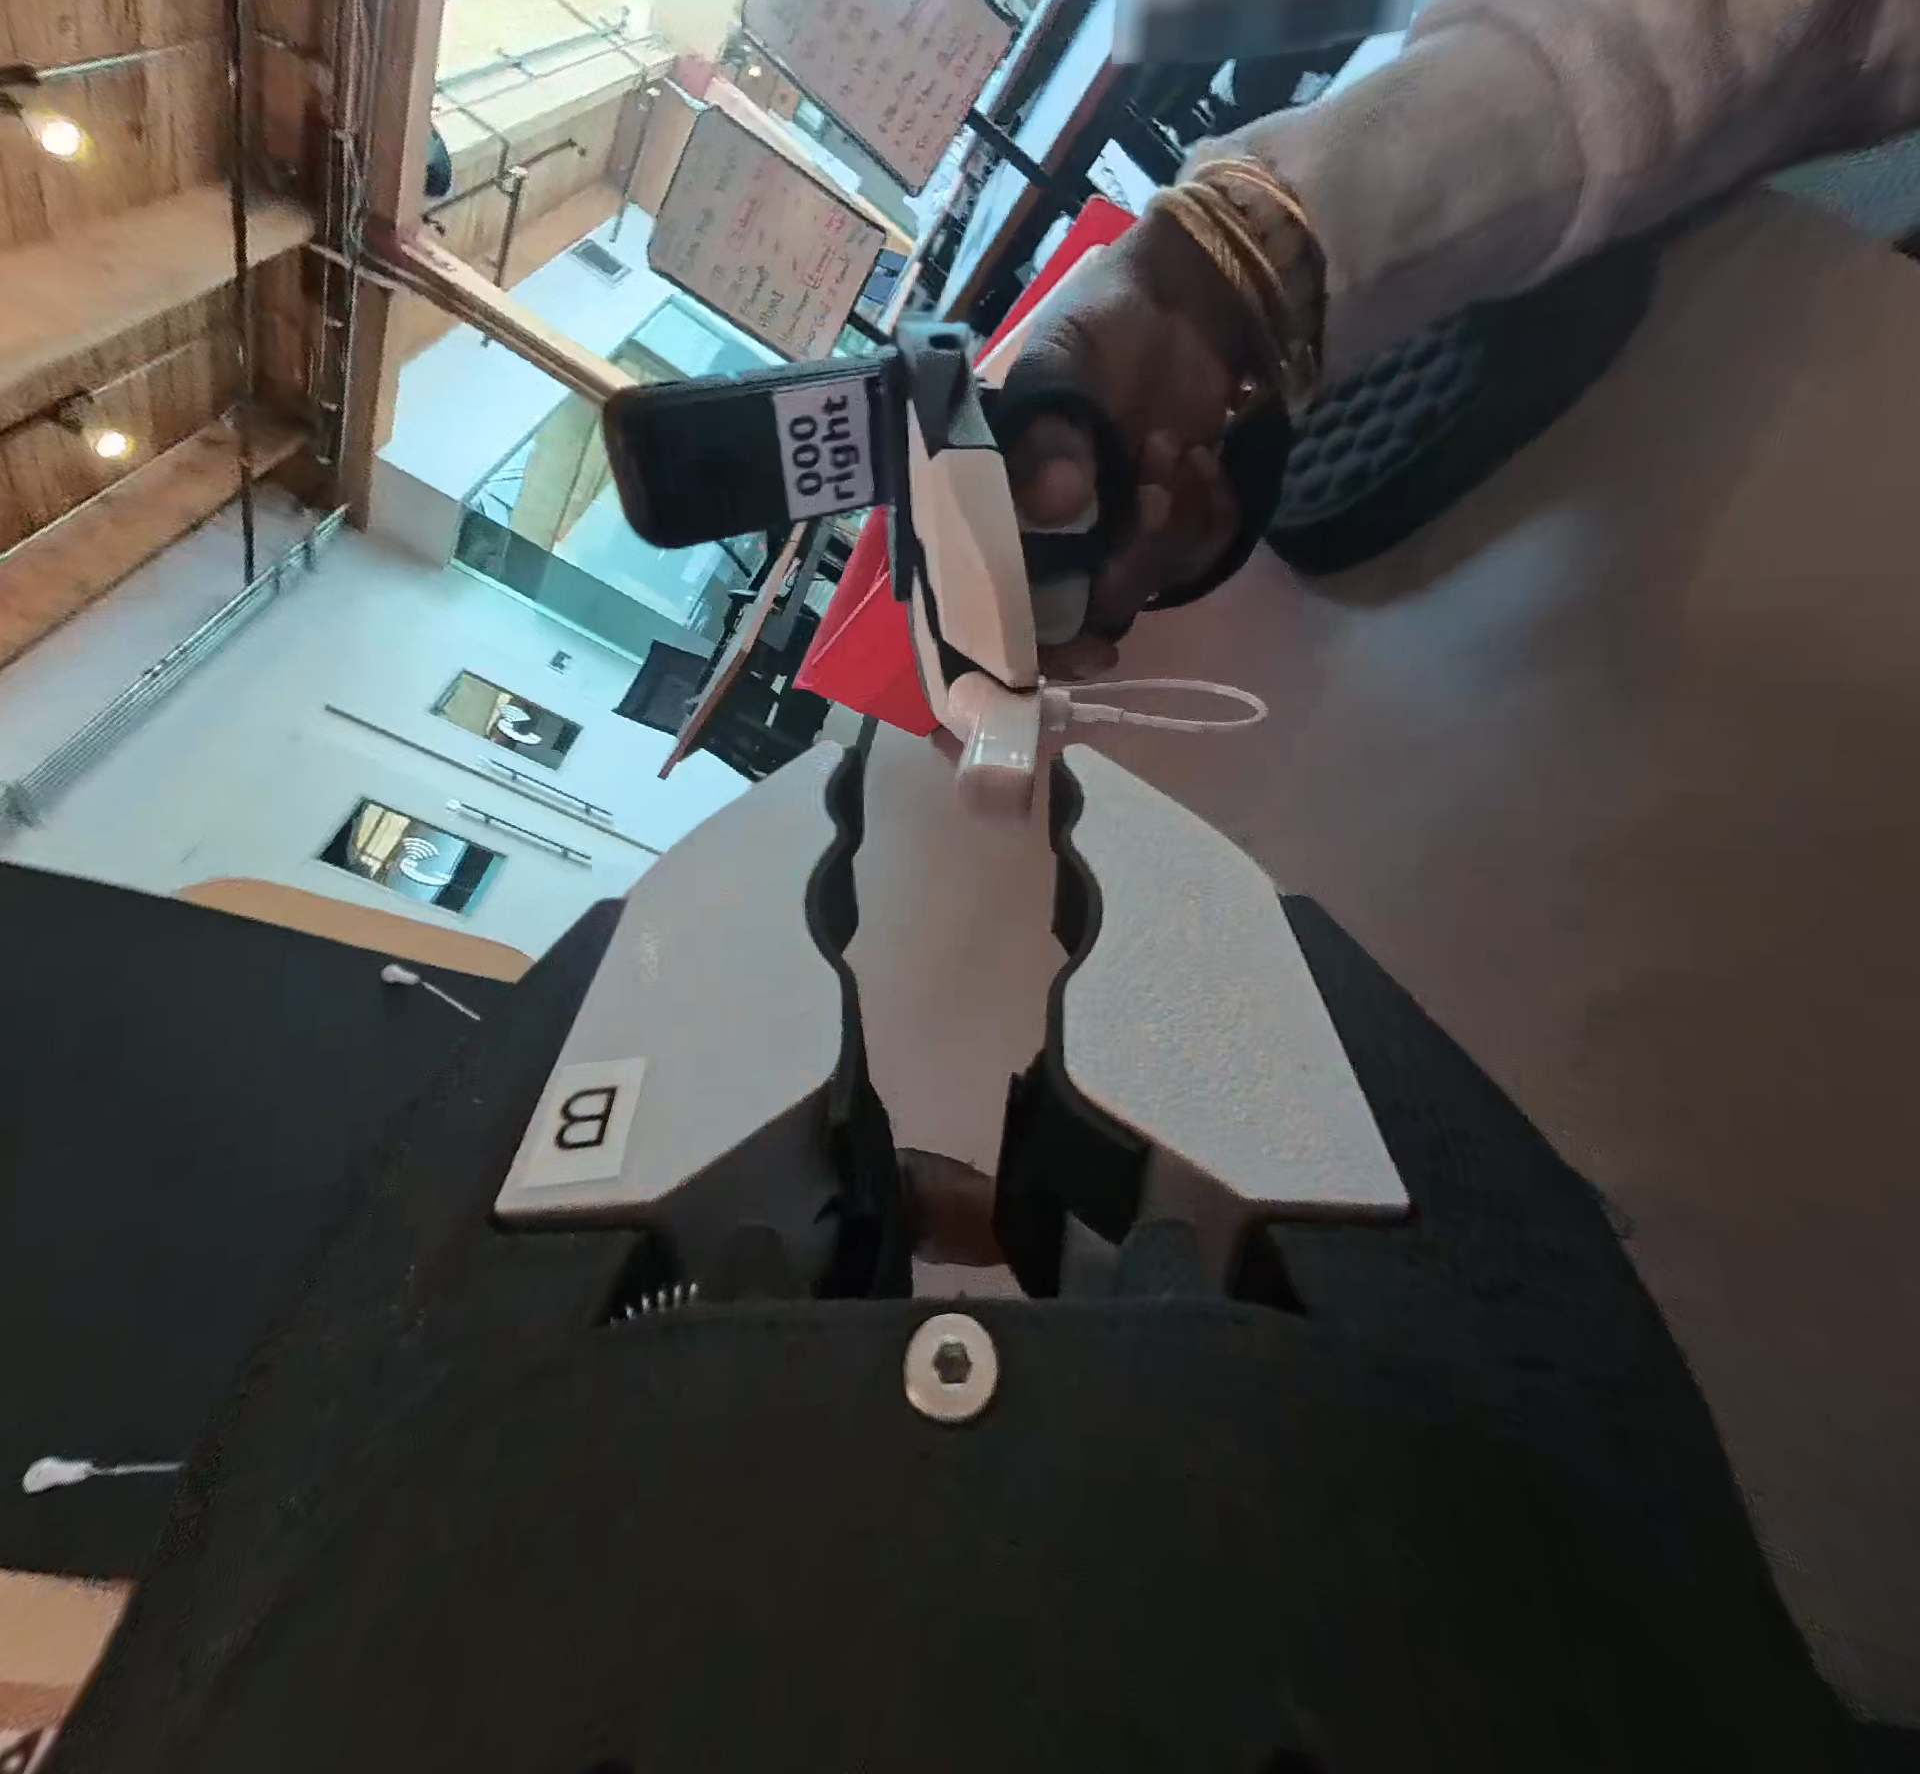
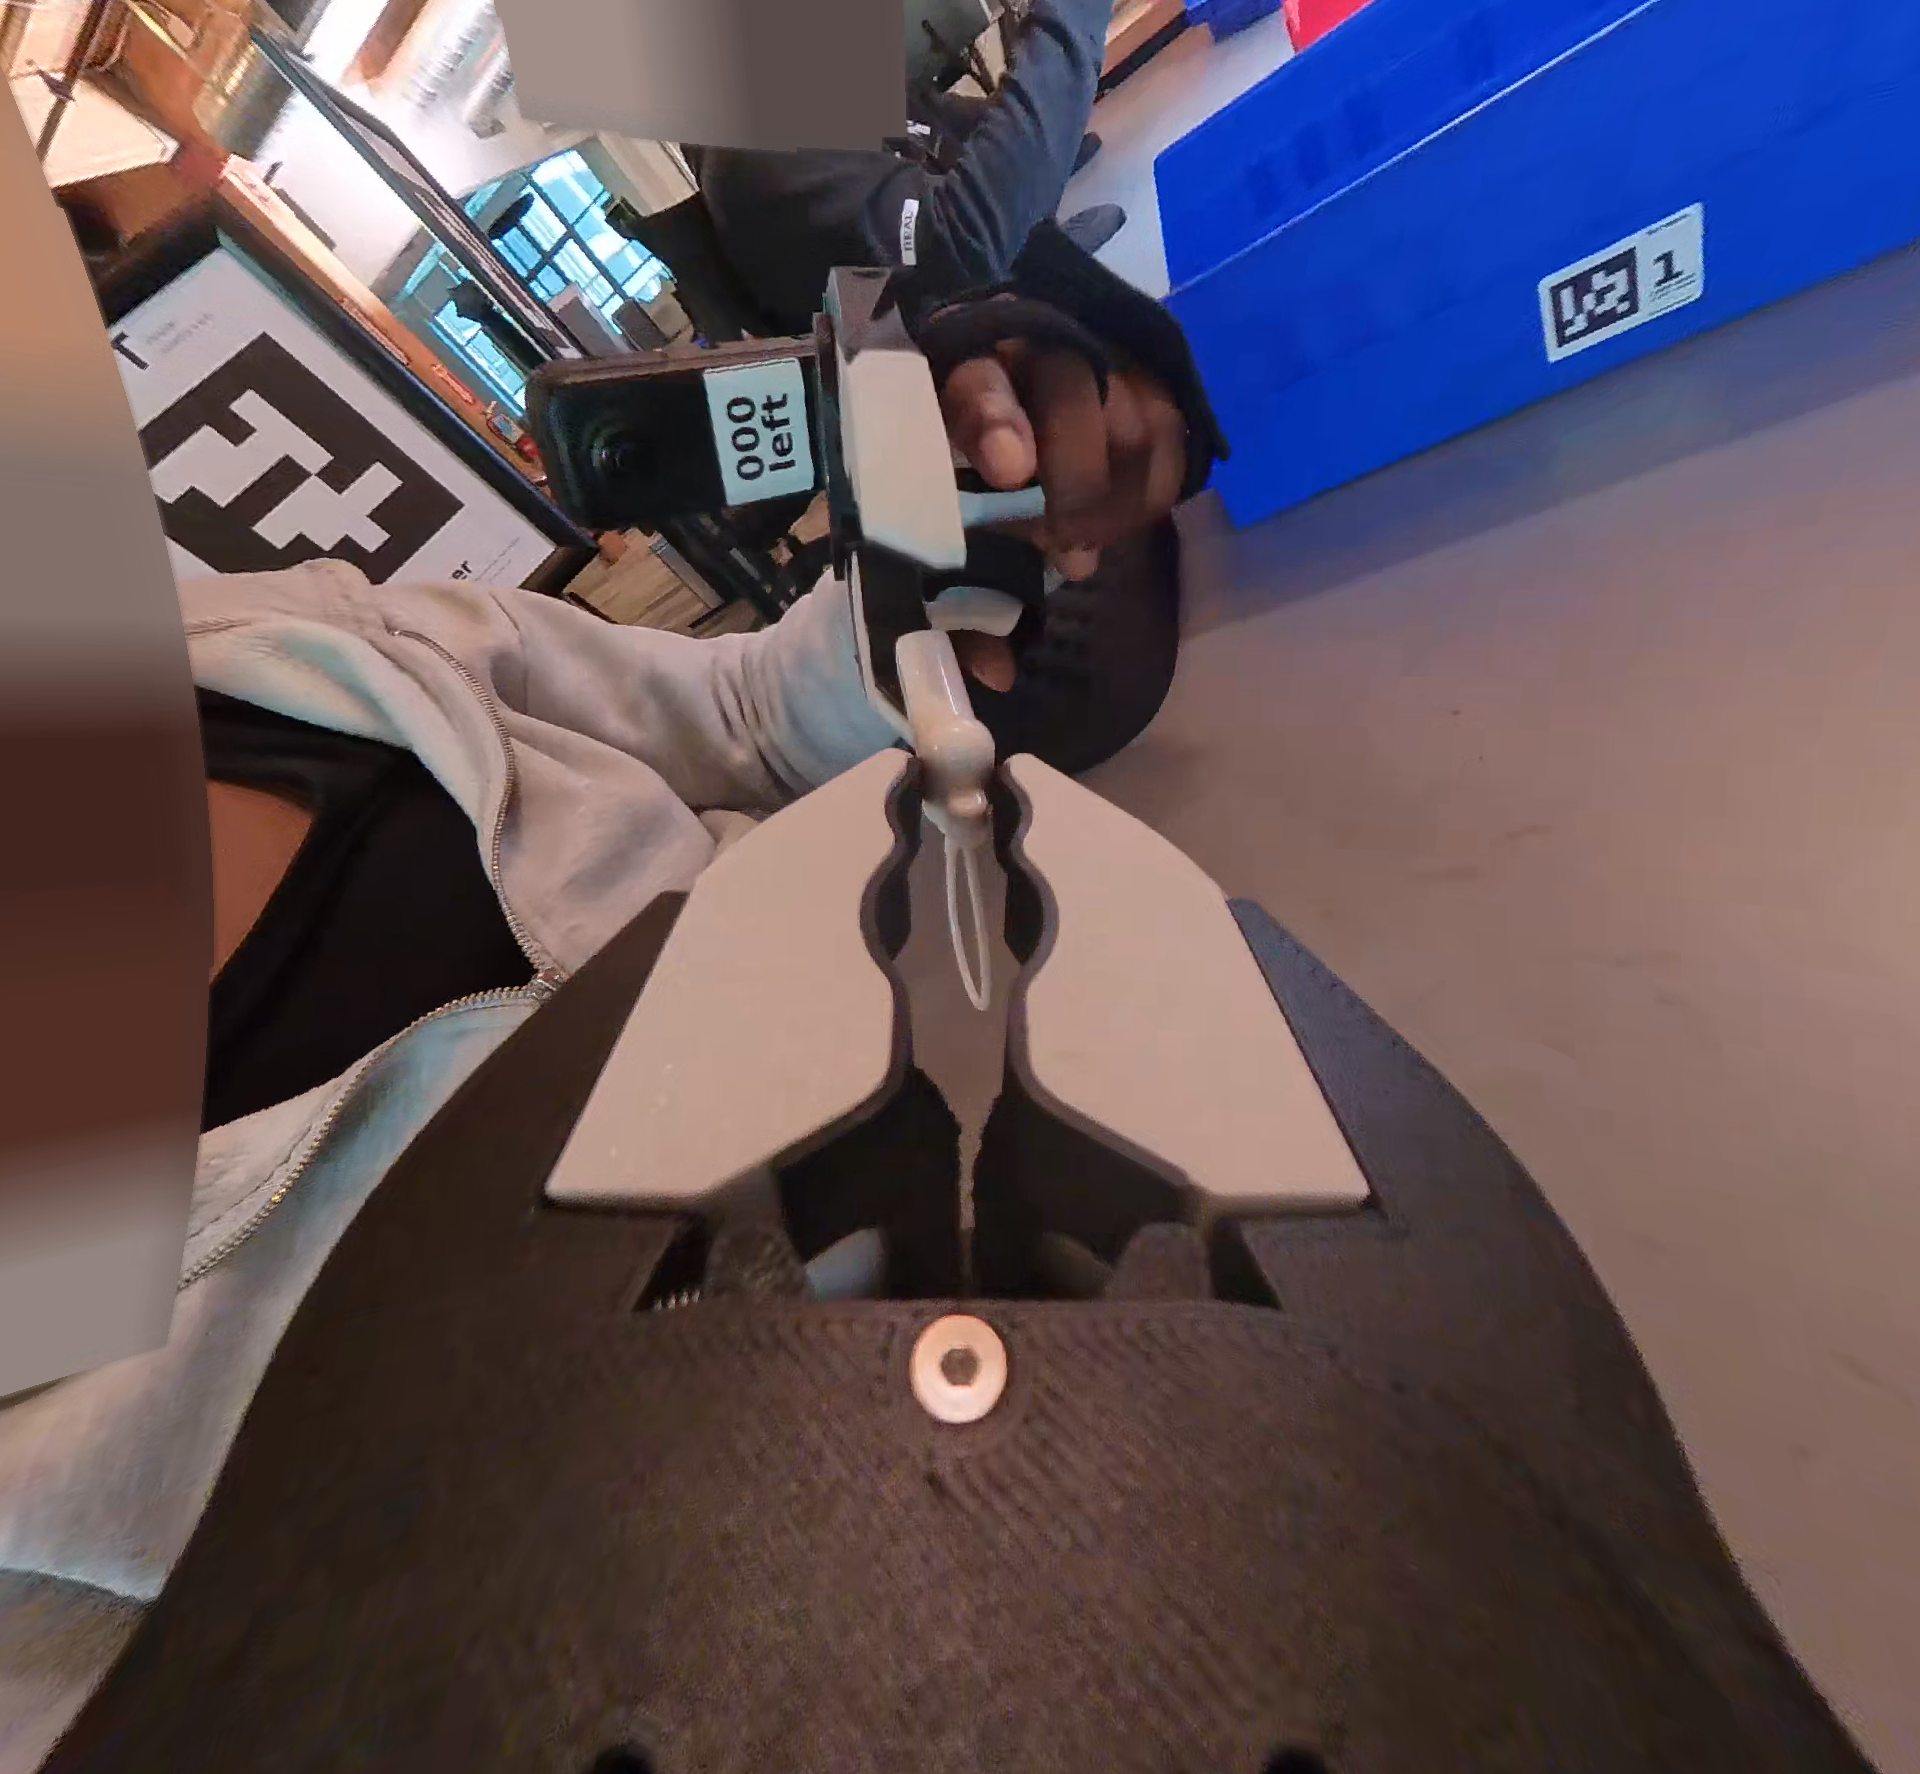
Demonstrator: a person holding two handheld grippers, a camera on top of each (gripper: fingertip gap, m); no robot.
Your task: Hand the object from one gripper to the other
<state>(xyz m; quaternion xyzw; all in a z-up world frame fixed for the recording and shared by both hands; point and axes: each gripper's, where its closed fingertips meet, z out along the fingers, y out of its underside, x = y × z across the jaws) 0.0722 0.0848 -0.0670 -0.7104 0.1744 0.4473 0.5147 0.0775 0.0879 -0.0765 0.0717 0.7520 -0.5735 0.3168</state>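
Midpoint of the handover, held above a grey table (image 2: 1558, 789) with a blue bin (image 2: 1455, 218) at two o'clock in the right wrist view. The right gripper (image 2: 956, 779) fills the lower half of that view. Its jaws stand narrow, and their tips appear to pinch the white plug (image 2: 951, 758), which sits just above centre towards twelve o'clock. The left gripper (image 1: 951, 763) meets it tip to tip. In its own view the jaws stand moderately apart, the plug's free end lying between their tips and closer to the three o'clock finger; whether it touches that finger cannot be told. The step in hand is judged to be the exchange itself, and its direction cannot be read from this moment. If the left gripper is receiving, its jaws must close squarely on the plug before the right lets go. The plug is small, smooth, white and blocky. A thin cord loop (image 2: 971, 935) trails from it towards six o'clock, between the right gripper's fingers.
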